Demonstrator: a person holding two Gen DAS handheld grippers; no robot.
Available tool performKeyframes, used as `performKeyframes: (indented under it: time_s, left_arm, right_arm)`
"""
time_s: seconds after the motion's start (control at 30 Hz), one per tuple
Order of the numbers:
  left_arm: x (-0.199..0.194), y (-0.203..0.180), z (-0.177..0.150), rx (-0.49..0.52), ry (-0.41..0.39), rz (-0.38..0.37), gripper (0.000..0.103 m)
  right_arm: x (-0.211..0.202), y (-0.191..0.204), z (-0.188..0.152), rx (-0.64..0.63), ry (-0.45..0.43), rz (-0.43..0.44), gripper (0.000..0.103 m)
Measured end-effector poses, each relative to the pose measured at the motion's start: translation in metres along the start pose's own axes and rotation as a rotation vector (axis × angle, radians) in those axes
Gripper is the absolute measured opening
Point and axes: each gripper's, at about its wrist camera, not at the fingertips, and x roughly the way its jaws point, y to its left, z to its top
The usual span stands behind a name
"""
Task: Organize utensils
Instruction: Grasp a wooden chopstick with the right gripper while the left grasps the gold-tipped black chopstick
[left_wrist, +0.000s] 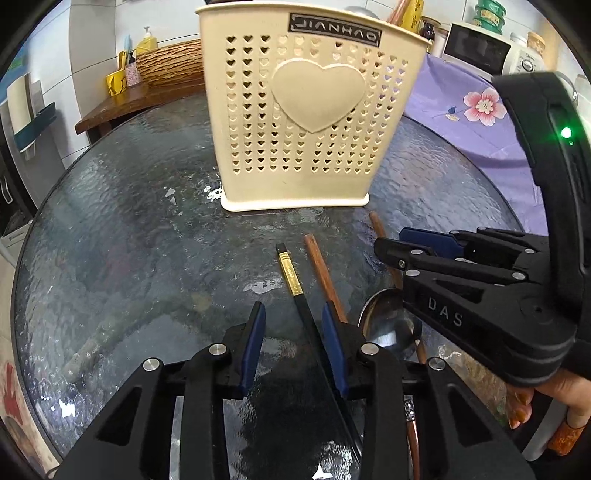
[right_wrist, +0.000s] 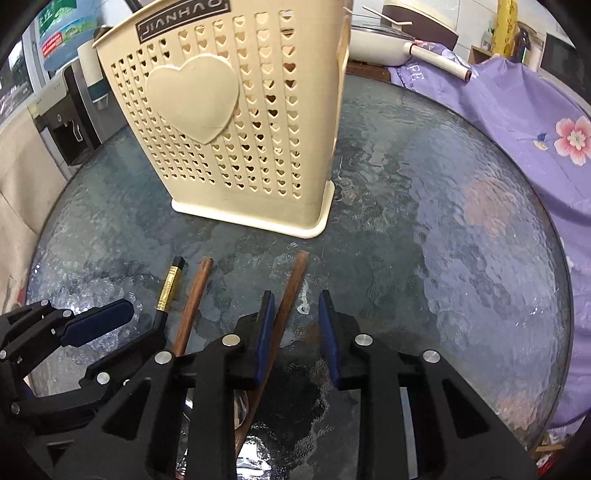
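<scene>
My left tool (left_wrist: 293, 325) is straddling the black chopstick (left_wrist: 290, 271), pads narrow, not pressing. My right tool (right_wrist: 297, 317) is straddling a brown chopstick (right_wrist: 291, 280). Both are lying on the table (right_wrist: 461, 229), pointing toward the holder (left_wrist: 303, 110).

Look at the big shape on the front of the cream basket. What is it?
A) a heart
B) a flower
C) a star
A: a big raised heart sits in the middle of the cream basket, with rows of small heart-shaped holes around it.
</scene>
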Motion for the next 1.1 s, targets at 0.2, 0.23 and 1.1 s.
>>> performKeyframes:
  time_s: [0.2, 0.23, 1.1]
  left_arm:
    - [0.004, -0.004, 0.001, 0.025, 0.001, 0.016, 0.023]
    - [0.004, -0.004, 0.002, 0.030, 0.001, 0.016, 0.022]
    - [0.010, 0.009, 0.013, 0.054, 0.026, 0.014, 0.016]
  right_arm:
    - [0.000, -0.003, 0.001, -0.004, 0.001, 0.013, 0.017]
    - [0.002, -0.004, 0.002, -0.009, 0.001, 0.012, 0.016]
    - [0.002, -0.014, 0.002, -0.073, 0.019, 0.022, 0.008]
